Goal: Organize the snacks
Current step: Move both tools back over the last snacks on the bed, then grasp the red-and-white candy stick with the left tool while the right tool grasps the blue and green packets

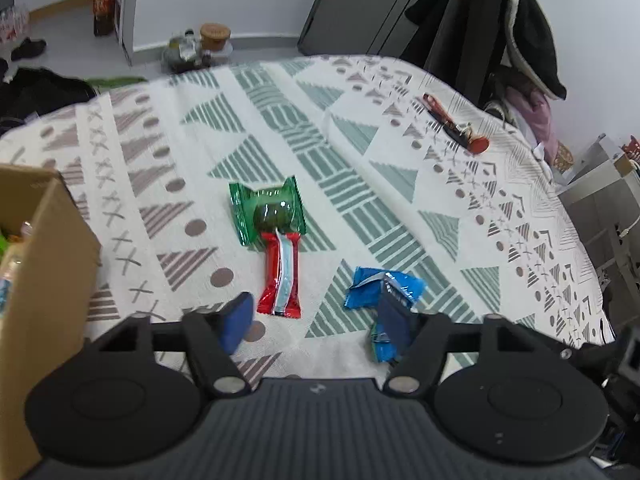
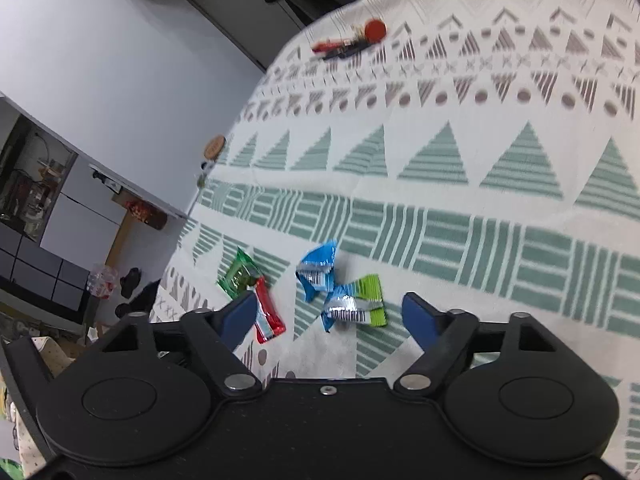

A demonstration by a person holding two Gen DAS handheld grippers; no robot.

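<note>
Left wrist view: red snack bar (image 1: 280, 276) lies lengthwise, pointing away from the left gripper (image 1: 316, 316) (fingers apart).

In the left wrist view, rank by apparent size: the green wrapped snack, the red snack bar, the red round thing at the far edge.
1-2. Green wrapped snack and red snack bar: look about alike, and the bar lies nearer, so unranked.
3. Red round thing: smallest, though farthest away.
</note>
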